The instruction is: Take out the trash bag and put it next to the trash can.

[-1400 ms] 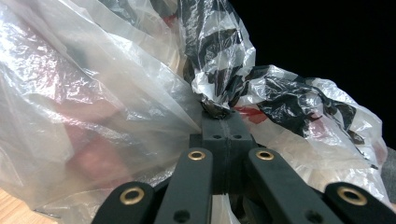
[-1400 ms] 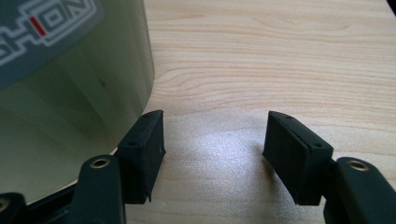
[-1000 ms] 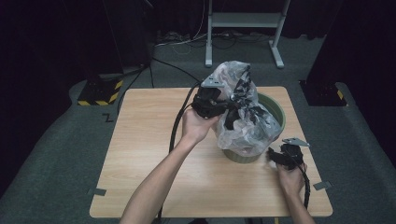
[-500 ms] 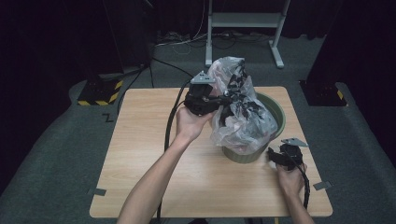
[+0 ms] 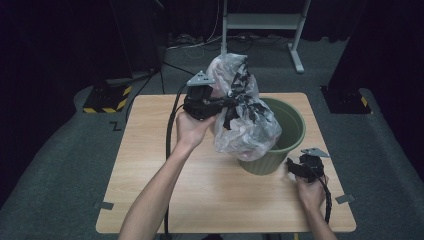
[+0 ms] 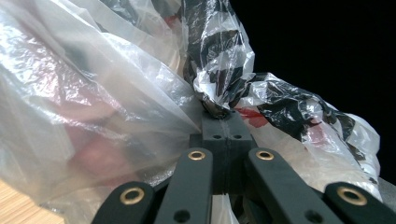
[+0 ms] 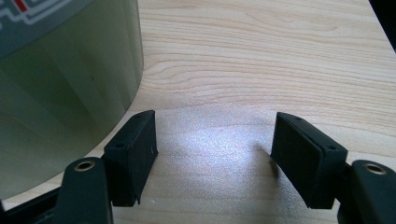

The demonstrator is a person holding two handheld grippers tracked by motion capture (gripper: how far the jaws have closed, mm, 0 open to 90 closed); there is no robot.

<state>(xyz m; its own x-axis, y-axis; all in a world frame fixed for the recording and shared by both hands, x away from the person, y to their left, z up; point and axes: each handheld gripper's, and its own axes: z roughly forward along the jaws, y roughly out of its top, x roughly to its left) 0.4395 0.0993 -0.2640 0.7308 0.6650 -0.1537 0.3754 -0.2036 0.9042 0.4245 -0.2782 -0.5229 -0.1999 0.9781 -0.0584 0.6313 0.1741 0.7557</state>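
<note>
1. From above, we see the left gripper clenched on a twisted neck of the bag, which hangs partly inside the green bin on the table. Our right gripper rests on the table just beside the bin.
2. Along the left gripper, we see the jaws pinched shut on a bunched knot of the bag.
3. Along the right gripper, the jaws stand apart, gripping nothing, above bare wood, the bin close beside one jaw.
</note>
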